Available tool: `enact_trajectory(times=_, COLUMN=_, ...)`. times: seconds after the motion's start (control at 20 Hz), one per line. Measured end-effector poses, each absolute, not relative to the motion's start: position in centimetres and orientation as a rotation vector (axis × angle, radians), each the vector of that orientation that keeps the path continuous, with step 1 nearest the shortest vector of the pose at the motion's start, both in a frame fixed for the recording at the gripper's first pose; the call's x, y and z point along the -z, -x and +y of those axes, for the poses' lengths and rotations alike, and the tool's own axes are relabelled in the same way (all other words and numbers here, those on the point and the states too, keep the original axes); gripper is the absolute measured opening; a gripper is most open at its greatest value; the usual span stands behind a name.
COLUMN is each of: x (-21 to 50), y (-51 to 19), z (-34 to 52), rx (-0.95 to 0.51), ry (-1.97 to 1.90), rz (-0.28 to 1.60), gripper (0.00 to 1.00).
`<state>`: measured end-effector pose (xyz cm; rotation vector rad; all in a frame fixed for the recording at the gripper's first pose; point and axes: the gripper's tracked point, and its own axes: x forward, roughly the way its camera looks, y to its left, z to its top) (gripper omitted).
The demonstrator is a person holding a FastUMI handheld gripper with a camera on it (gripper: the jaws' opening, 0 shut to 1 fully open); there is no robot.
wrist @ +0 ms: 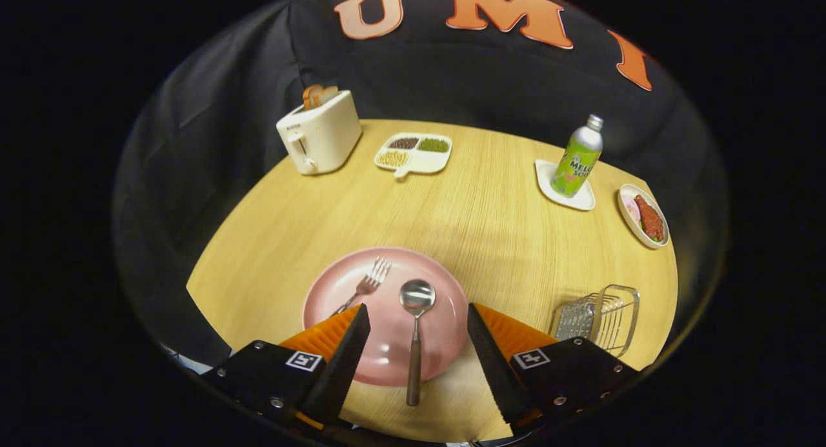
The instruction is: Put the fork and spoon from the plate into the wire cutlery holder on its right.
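Your gripper (418,318) is spread wide and empty, with the spoon (415,334) lying between its fingers, bowl at 12 o'clock on the plate (445,305). Close crookedly and the handle may skid off; the fork (368,284) sits at 11, the wire cutlery holder (600,315) at 3

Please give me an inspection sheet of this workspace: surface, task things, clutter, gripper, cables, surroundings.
Surface: round wooden table, no spills seen.
Job's things: pink plate holds fork and spoon; spoon handle overhangs the rim. Wire cutlery holder stands to the plate's right, nothing seen inside.
Clutter: toaster with bread, divided dish, bottle on a white coaster, small food dish, all beyond the plate.
Gripper: gripper open, spoon between the fingers, untouched.
Cables: nothing seen.
Surroundings: black cloth wall.
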<state>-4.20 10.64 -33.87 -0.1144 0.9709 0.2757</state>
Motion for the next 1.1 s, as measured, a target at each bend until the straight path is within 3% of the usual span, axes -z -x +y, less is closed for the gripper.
enact_trajectory(times=0.4, x=39.0, y=6.0, z=11.4, rx=-0.296, ry=0.182, rz=1.210, gripper=0.69)
enact_trajectory(times=0.75, x=41.0, y=7.2, z=10.4, rx=-0.241, ry=0.215, rz=1.345, gripper=0.25)
enact_trajectory(times=0.85, x=41.0, y=7.3, z=10.3, rx=-0.227, ry=0.204, rz=1.358, gripper=0.17)
enact_trajectory(times=1.1, x=39.7, y=7.1, z=10.4, rx=-0.238, ry=0.137, rz=1.342, gripper=0.08)
